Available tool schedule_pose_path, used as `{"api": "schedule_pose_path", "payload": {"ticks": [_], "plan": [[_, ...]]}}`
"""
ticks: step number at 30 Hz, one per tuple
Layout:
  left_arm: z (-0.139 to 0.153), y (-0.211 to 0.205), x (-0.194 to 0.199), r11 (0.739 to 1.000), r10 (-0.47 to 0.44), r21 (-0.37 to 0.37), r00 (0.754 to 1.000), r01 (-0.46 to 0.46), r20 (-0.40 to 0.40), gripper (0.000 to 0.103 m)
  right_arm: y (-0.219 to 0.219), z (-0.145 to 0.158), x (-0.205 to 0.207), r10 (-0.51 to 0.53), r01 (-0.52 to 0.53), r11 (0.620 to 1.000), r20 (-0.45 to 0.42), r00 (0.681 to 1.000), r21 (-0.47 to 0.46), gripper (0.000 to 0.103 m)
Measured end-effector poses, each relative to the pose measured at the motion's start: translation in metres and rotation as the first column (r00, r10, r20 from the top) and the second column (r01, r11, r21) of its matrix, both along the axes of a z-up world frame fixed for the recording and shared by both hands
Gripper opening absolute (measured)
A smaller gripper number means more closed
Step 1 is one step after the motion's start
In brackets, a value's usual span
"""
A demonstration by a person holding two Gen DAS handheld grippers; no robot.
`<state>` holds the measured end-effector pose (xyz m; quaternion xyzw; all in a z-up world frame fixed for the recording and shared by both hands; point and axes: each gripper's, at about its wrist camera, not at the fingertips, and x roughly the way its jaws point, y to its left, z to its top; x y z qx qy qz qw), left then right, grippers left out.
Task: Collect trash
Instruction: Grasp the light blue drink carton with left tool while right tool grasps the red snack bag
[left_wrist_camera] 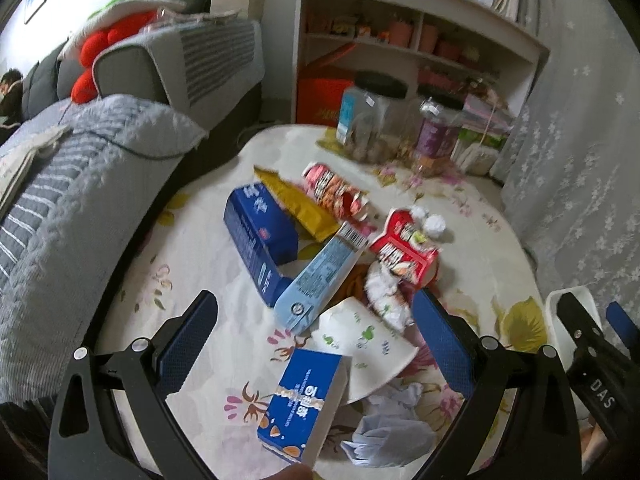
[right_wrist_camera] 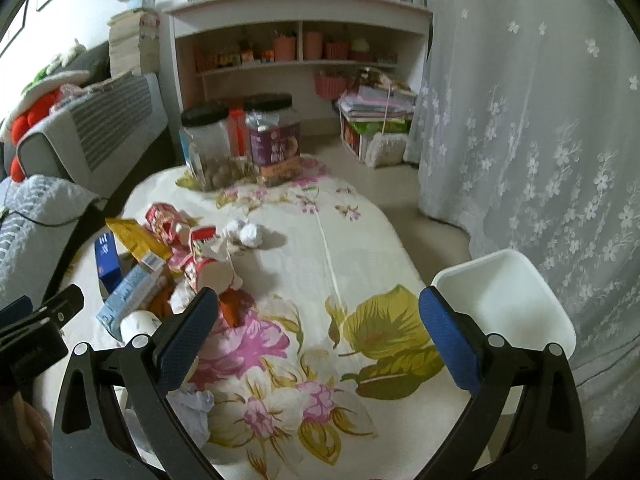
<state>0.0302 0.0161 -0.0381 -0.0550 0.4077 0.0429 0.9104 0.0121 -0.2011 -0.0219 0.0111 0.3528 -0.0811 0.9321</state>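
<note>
Claws both gape with nothing held: the left claw point(left_wrist_camera: 316, 344) hangs over a small blue carton point(left_wrist_camera: 304, 404) near the tabletop's point(right_wrist_camera: 360, 248) front edge; the right claw point(right_wrist_camera: 318, 336) hovers over bare floral cloth beside the white bin point(right_wrist_camera: 516, 312) at the right edge; the bin looks empty, so collecting seems barely begun; cartons, wrappers point(left_wrist_camera: 404, 248), a paper cup point(left_wrist_camera: 360, 344) and tissue balls point(right_wrist_camera: 246, 232) remain heaped left; two jars point(right_wrist_camera: 272, 140) stand at the far edge, out of the way.

Left view, as I see it: my left gripper point(left_wrist_camera: 316, 332), jaws spread wide, above a floral tablecloth point(left_wrist_camera: 480, 240). Between the fingers: small blue carton point(left_wrist_camera: 300, 404), flattened paper cup point(left_wrist_camera: 362, 344), crumpled tissue point(left_wrist_camera: 390, 428). Beyond: dark blue box point(left_wrist_camera: 258, 232), pale blue carton point(left_wrist_camera: 320, 276), red wrapper point(left_wrist_camera: 402, 250).
</note>
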Motion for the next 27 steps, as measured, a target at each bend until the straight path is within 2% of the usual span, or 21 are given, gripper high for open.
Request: {"api": "schedule_pose_path", "payload": {"ticks": [4, 7, 10, 13, 16, 19, 21, 24, 27], "plan": [[-0.014, 0.009, 0.020, 1.000, 0.009, -0.005, 0.995, -0.009, -0.096, 0.095, 0.000, -0.008, 0.011, 0.013, -0.012, 1.000, -0.082, 0.997, 0.006, 0.096], [-0.015, 0.021, 0.036, 0.999, 0.022, -0.024, 0.990, -0.025, -0.138, 0.095, 0.000, -0.015, 0.019, 0.036, -0.031, 0.999, -0.148, 0.988, 0.039, 0.096], [-0.018, 0.033, 0.054, 0.999, 0.040, -0.030, 0.982, -0.046, -0.183, 0.095, 0.002, -0.020, 0.023, 0.060, -0.048, 0.997, -0.180, 0.982, 0.066, 0.096], [-0.028, 0.046, 0.072, 0.994, 0.055, -0.081, 0.968, -0.077, -0.243, 0.095, 0.010, -0.022, 0.026, 0.084, -0.073, 0.995, -0.193, 0.978, 0.064, 0.096], [-0.043, 0.042, 0.090, 0.992, -0.017, -0.122, 0.944, -0.024, -0.329, 0.095, 0.017, -0.024, 0.029, 0.102, -0.094, 0.994, -0.204, 0.974, 0.050, 0.096], [-0.056, 0.025, 0.102, 0.992, -0.097, -0.105, 0.928, 0.063, -0.361, 0.095, 0.019, -0.028, 0.033, 0.104, -0.100, 0.995, -0.221, 0.970, 0.030, 0.096], [-0.064, 0.013, 0.108, 0.989, -0.143, -0.082, 0.916, 0.121, -0.375, 0.095, 0.017, -0.029, 0.036, 0.093, -0.091, 0.996, -0.228, 0.969, 0.016, 0.096], [-0.070, 0.000, 0.113, 0.984, -0.179, -0.043, 0.914, 0.175, -0.364, 0.094, 0.010, -0.032, 0.040, 0.071, -0.069, 0.997, -0.236, 0.969, 0.016, 0.096], [-0.078, -0.008, 0.121, 0.978, -0.201, -0.028, 0.907, 0.205, -0.370, 0.084, 0.004, -0.037, 0.045, 0.051, -0.047, 0.999, -0.251, 0.967, 0.020, 0.096]]}}
